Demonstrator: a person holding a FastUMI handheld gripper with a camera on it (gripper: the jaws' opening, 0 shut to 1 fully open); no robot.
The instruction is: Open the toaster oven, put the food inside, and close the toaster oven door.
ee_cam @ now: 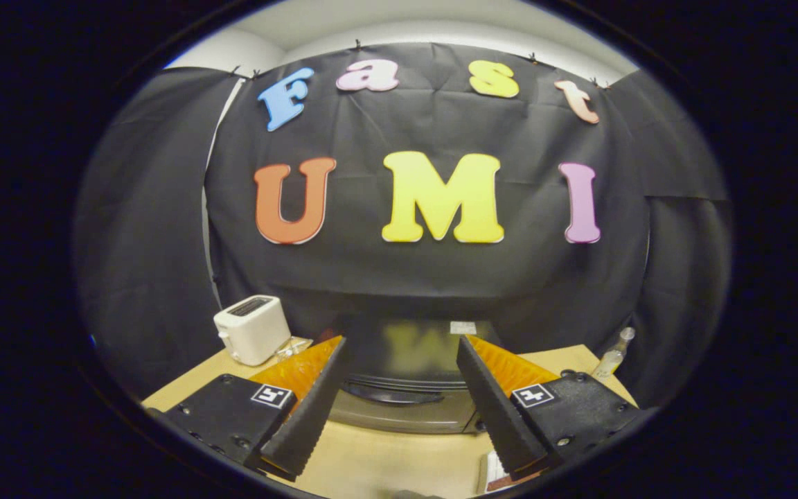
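So going left to right: at the lower left of the frame there's a white toaster (pixel 252 328) sitting on the wooden bench (pixel 385 464), off to the left of where we're pointed, and it isn't what we're after. Something small and clear lies right beside it, too blurry to call.

Then our tongs (pixel 399 398) come in along the bottom. They're spread wide apart and holding nothing, both fingers in free air.

The bit that matters: the toaster oven (pixel 406 388) sits dead ahead, lower centre of the frame, showing in the gap between the two fingers and just beyond their tips. Its door looks closed, with the dark handle (pixel 392 395) running side to side, so its long axis lies across our line of approach. Our guess is the next move is straight forward and slightly down to get onto that handle, no sideways shuffle needed.

As for contents, the oven glass is just reflecting, so we can't tell what's inside. We can't pick out the food for sure either.

Far lower right there's a small clear bottle (pixel 617 352) standing at the bench edge, well clear of the oven.
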